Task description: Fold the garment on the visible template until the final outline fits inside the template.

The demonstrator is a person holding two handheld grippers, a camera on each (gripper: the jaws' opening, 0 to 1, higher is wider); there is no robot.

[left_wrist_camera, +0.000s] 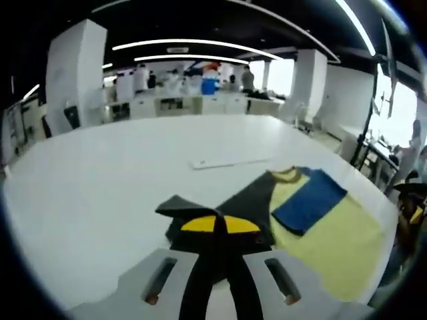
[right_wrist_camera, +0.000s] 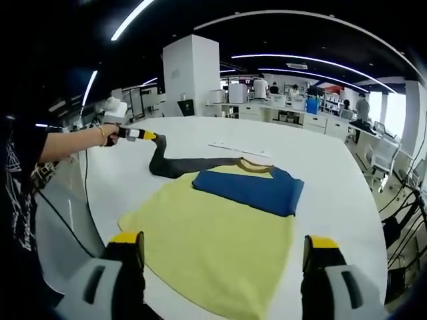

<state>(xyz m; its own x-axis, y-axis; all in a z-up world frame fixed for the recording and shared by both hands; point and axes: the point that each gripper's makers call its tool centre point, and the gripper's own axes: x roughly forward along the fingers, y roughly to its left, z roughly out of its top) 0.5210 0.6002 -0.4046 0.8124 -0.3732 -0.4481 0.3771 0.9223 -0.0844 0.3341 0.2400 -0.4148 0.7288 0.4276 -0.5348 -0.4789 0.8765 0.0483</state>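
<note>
A yellow shirt (right_wrist_camera: 213, 233) lies flat on the white table (right_wrist_camera: 333, 173). Its blue sleeve (right_wrist_camera: 250, 189) is folded across the chest below the collar. The dark grey sleeve (right_wrist_camera: 193, 165) stretches off to the left and rises from the table, with my left gripper (right_wrist_camera: 150, 136) shut on its end. In the left gripper view the same dark sleeve (left_wrist_camera: 247, 200) runs from between the shut yellow-tipped left gripper (left_wrist_camera: 219, 225) toward the yellow body (left_wrist_camera: 333, 233) and blue sleeve (left_wrist_camera: 310, 200). My right gripper (right_wrist_camera: 224, 241) is open, wide apart, above the shirt's hem, holding nothing.
A pale flat strip (right_wrist_camera: 240, 150) lies on the table beyond the collar. A person's arm (right_wrist_camera: 67, 143) holds the left gripper at the table's left edge, a cable hanging below. Desks, chairs (right_wrist_camera: 380, 157) and people stand around the far side of the table.
</note>
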